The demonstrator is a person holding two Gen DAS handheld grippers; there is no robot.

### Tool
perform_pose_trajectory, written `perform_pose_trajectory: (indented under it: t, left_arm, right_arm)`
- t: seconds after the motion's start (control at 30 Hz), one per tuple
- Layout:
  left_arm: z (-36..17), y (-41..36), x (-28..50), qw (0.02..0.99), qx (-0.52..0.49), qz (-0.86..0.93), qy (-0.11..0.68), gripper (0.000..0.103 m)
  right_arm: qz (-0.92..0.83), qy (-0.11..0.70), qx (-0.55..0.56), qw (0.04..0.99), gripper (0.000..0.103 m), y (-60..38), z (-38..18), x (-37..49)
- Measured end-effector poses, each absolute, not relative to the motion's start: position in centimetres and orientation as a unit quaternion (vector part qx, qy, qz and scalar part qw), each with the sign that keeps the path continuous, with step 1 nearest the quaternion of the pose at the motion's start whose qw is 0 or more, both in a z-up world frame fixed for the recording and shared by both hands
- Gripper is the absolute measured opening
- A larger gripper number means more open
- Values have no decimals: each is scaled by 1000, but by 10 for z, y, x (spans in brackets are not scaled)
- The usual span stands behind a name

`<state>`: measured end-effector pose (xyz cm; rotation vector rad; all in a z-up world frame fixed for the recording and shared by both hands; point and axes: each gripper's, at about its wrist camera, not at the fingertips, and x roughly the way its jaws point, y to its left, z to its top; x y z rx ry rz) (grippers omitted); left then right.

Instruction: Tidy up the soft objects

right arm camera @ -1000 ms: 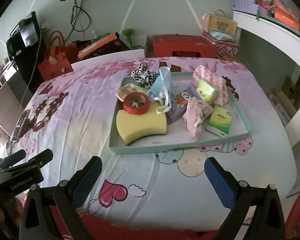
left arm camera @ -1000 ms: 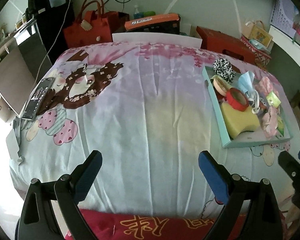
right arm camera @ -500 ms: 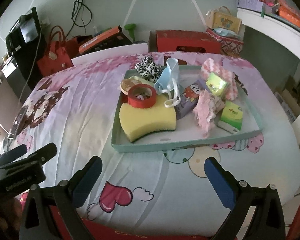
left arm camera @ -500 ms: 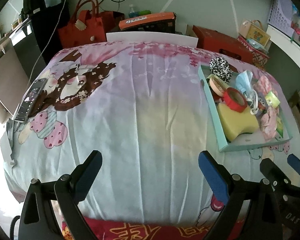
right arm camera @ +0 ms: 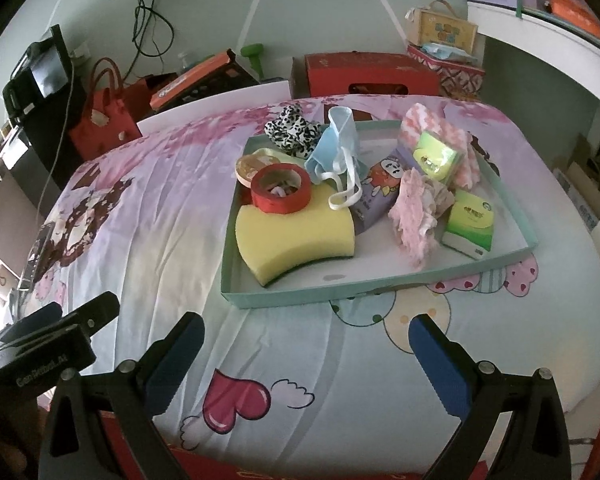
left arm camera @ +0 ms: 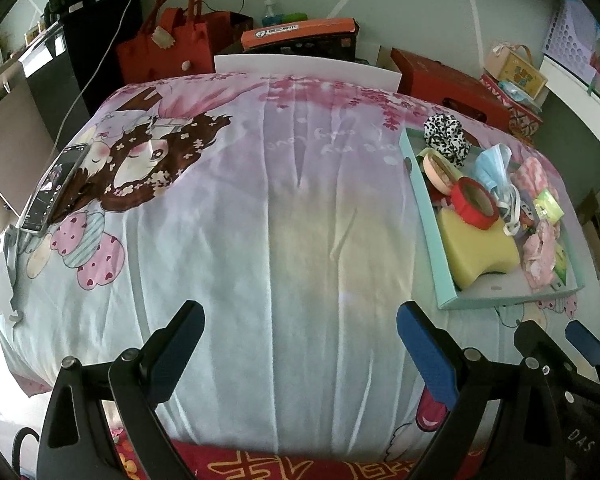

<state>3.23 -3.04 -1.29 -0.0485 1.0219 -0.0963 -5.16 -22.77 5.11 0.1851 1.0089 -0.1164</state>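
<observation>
A shallow teal tray (right arm camera: 300, 294) lies on the bed's right side, also in the left wrist view (left arm camera: 426, 216). It holds a yellow sponge (right arm camera: 296, 236), red tape roll (right arm camera: 281, 188), blue face mask (right arm camera: 336, 146), spotted scrunchie (right arm camera: 292, 130), pink cloths (right arm camera: 414, 208) and green tissue packs (right arm camera: 468, 220). My right gripper (right arm camera: 304, 354) is open and empty just short of the tray's near edge. My left gripper (left arm camera: 300, 344) is open and empty over the bare bedspread, left of the tray.
A phone (left arm camera: 54, 184) lies at the bed's left edge. Red bags (left arm camera: 168, 52) and boxes (right arm camera: 370, 74) stand behind the bed. A white ledge (right arm camera: 548, 40) runs along the right.
Both grippers have moved forward over the bed; the tray looks closer and larger in the right wrist view. Both stay open and empty.
</observation>
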Motion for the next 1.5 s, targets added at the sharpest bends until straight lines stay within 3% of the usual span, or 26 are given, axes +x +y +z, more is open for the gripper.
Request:
perform_pose_trajectory:
  t: [1.5]
  left_arm:
    - [-16, -22, 31, 867, -18, 1, 498, 97]
  right_arm:
    - [-62, 493, 127, 858, 103, -239, 42, -52]
